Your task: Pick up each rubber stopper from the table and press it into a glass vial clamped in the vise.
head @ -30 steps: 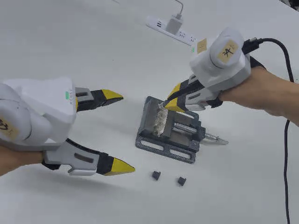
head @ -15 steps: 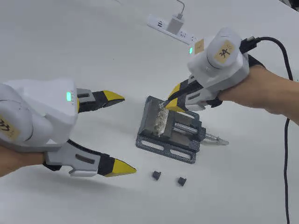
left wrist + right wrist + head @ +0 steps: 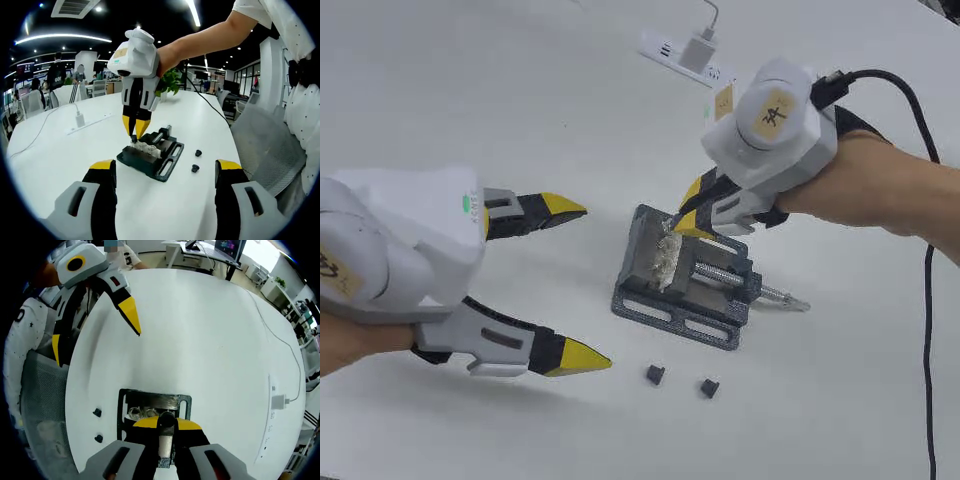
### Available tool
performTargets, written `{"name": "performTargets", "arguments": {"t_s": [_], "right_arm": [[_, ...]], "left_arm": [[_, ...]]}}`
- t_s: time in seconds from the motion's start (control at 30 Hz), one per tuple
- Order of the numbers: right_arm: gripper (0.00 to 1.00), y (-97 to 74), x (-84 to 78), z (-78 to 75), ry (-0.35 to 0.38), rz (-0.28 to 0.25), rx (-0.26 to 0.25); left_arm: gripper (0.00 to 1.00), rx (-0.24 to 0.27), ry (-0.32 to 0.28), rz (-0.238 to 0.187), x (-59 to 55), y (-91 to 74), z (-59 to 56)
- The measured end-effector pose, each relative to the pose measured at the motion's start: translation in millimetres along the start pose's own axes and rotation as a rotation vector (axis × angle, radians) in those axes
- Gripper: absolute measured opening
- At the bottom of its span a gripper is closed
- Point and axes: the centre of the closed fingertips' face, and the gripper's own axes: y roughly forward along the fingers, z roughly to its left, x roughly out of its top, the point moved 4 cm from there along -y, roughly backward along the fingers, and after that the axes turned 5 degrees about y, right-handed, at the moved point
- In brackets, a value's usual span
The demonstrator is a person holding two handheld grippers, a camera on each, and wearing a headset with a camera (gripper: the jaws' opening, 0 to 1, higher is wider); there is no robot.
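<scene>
Pressing step. My right claw [image 3: 678,222] clenched on rubber stopper [image 3: 166,420], poised over glass vials [image 3: 140,413] at 10 o'clock end of vise [image 3: 650,310]. Next: push straight down, seat it. Left claw [image 3: 592,285] released, 9 o'clock of vise. Spare stoppers [image 3: 654,375] on table [image 3: 470,100], vise's 6 o'clock.

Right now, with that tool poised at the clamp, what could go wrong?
The right gripper pinches a stopper just over the glass vials; pressed off-centre, it might chip glass or flick the stopper away. The left gripper hangs open, apart from the vise, so the vise could slide. Two loose stoppers near its base could get knocked.
</scene>
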Motion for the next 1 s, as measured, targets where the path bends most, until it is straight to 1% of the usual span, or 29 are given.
{"name": "performTargets", "arguments": {"t_s": [0.33, 0.4, 0.47, 0.53, 0.63, 0.77, 0.9, 1.0], "right_arm": [[0.04, 0.6, 0.6, 2.2, 0.022, 0.014, 0.003], [0.04, 1.2, 0.2, 2.7, 0.021, 0.013, -0.004], [0.04, 1.9, 0.6, 3.4, 0.003, 0.017, -0.015], [0.03, 2.3, 1.1, 2.9, 0.012, 0.023, -0.02], [0.03, 3.0, 1.4, 2.5, 0.007, 0.028, -0.026], [0.04, 3.3, 0.8, 1.1, 0.001, 0.028, -0.021], [0.06, 2.4, -0.6, 2.2, 0.001, 0.016, -0.013], [0.07, 1.9, -1.7, 2.5, -0.001, 0.005, -0.014]], "left_arm": [[0.79, 0.004, -0.003, -0.002, 0.4, -0.3, -0.2], [0.79, 0.006, -0.005, -0.005, 1.0, -0.2, 0.0], [0.79, 0.009, -0.009, -0.009, 1.7, 0.0, 0.4], [0.79, 0.009, -0.006, -0.01, 2.6, 0.3, 0.7], [0.79, 0.007, -0.005, -0.012, 3.7, 0.8, 0.2], [0.79, 0.004, -0.001, -0.008, 4.2, 1.0, -0.8], [0.78, 0.005, -0.004, -0.009, 4.9, -0.4, -1.4], [0.78, 0.009, -0.007, -0.005, 3.3, -1.4, -0.8]]}}
